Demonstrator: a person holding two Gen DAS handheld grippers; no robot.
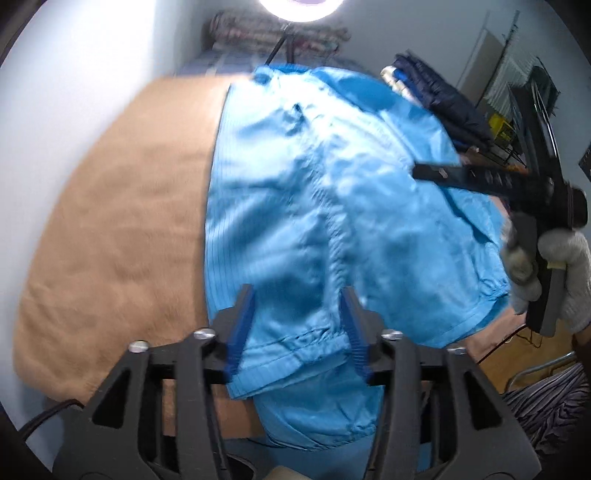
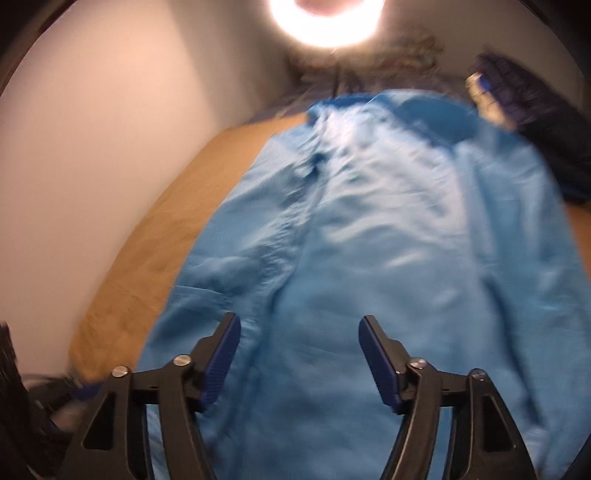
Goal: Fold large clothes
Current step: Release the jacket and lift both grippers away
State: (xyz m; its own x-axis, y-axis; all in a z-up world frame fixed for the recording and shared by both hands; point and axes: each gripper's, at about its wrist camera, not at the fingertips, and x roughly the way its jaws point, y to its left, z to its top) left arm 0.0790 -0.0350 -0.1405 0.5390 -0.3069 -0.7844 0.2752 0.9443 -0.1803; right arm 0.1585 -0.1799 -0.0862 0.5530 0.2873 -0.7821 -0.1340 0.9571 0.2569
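- The blue garment (image 1: pixel 332 192) is lying on the tan blanket (image 1: pixel 122 221) toward its right edge, sides seemingly tucked in, near hem spilling over the near edge; the lengthwise folding is probably remaining.
- The left tongs (image 1: pixel 297 328) are standing apart, astride the hem and not gripping it.
- The right tongs (image 2: pixel 299 354) are gaping above the cloth, holding nothing.

- A tan blanket (image 1: pixel 110 221) covers the surface beside a pale wall (image 1: pixel 74 55).
- A ring light (image 2: pixel 325 22) glares at the top.
- Dark navy clothes (image 1: pixel 443 99) lie heaped at the far right.
- Patterned bedding (image 1: pixel 273 35) is piled at the far end.
- Striped fabric (image 1: pixel 546 413) shows at the lower right.
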